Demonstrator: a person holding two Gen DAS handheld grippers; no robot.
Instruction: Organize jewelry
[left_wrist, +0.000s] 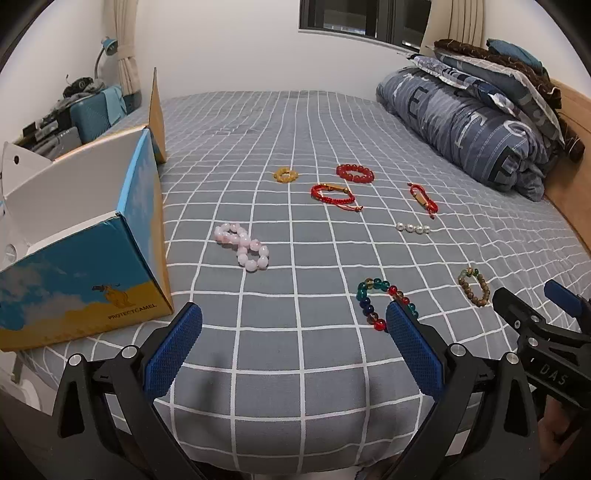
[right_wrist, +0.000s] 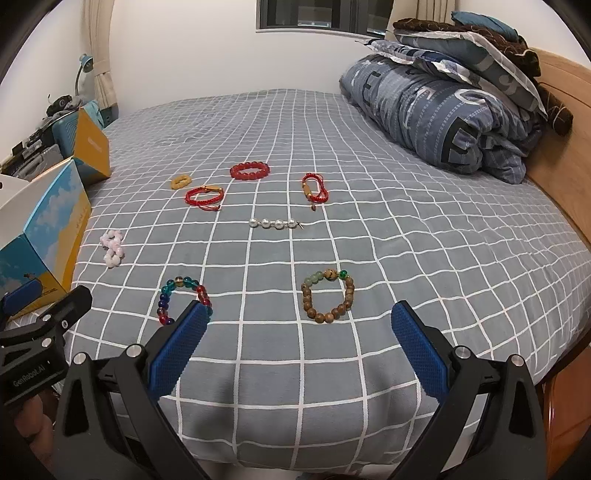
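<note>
Several bracelets lie on a grey checked bedsheet (left_wrist: 295, 129). Pink beads (left_wrist: 243, 246), multicolour glass beads (left_wrist: 380, 301), brown wooden beads (right_wrist: 328, 297), a pearl strand (right_wrist: 275, 223), two red cord bracelets (left_wrist: 332, 194) (right_wrist: 314, 190), a red bead bracelet (left_wrist: 354, 172) and a small amber ring (left_wrist: 285, 174). An open blue and yellow box (left_wrist: 92, 258) stands at the left. My left gripper (left_wrist: 293, 317) is open and empty, near the multicolour beads. My right gripper (right_wrist: 299, 315) is open and empty, just before the wooden beads.
A folded blue duvet with pillows (left_wrist: 472, 122) is piled at the back right against a wooden headboard (right_wrist: 565, 122). A teal suitcase and clutter (left_wrist: 92, 110) stand beyond the box. The bed's front edge runs just below both grippers.
</note>
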